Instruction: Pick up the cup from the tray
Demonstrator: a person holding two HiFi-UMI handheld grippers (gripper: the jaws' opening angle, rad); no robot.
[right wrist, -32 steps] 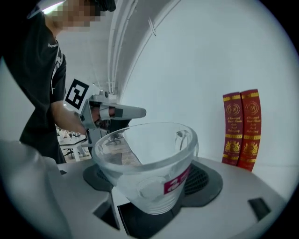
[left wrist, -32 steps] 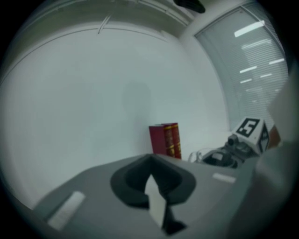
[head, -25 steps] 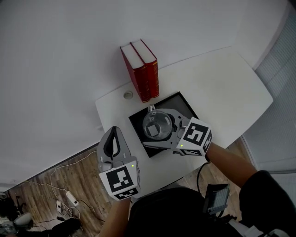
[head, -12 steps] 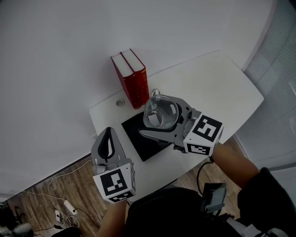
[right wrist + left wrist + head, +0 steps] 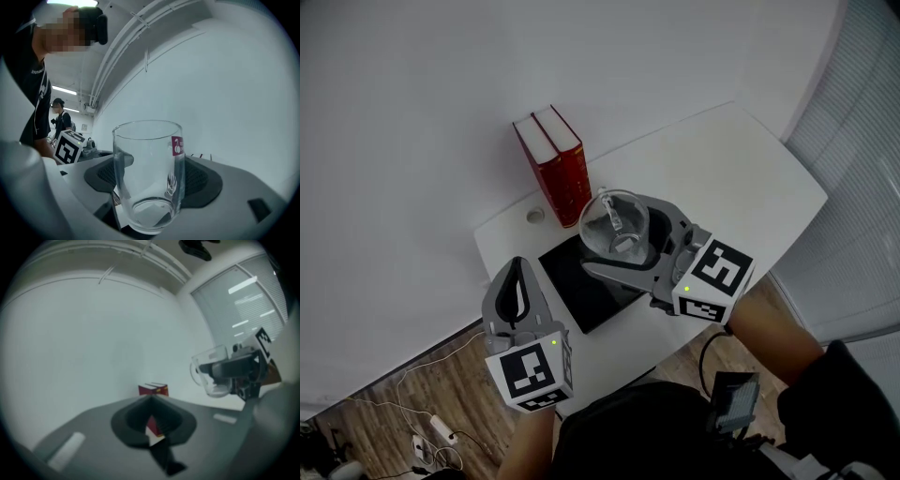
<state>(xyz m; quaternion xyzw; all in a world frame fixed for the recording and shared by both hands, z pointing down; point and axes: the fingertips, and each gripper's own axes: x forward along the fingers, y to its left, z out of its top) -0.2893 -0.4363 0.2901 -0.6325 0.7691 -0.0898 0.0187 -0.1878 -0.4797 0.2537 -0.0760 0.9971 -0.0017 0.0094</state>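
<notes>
**Surroundings**
- Tabletop [image 5: 722,169]: white, with rounded corners, set against a white wall [image 5: 412,112].
- Tray [image 5: 581,291]: black and rectangular, lying flat on the tabletop near my side.
- Books [image 5: 551,164]: two red hardbacks, upright and side by side, just beyond the tray's far corner. They were the nearest things to what I held. In the head view the glass rim overlapped their lower end.
- Round disc [image 5: 534,216]: small and pale, on the tabletop just left of the books. I could not tell what it was.
- Blinds [image 5: 853,169]: along the right.
- Floor [image 5: 403,394]: wood, with cables [image 5: 441,427] lying at the lower left.
- Person [image 5: 60,119]: stood far off in the right gripper view.

**My tools**
- Left tool [image 5: 518,267]: jaws pressed together at the tips with nothing between them. I held it by the tabletop's near left corner, beside the tray.
- Right tool [image 5: 607,234]: jaws pinching the cup [image 5: 149,176] from two sides, low on its wall.

**Cup**
- Clear glass, empty, with a thick base and a plain round rim.
- Handle [image 5: 193,371]: a loop on one side.
- Red mark [image 5: 177,145]: small and square, high on the wall.
- It sat upright between my jaws, in the air above the tray's far end and not touching the tray.
</notes>
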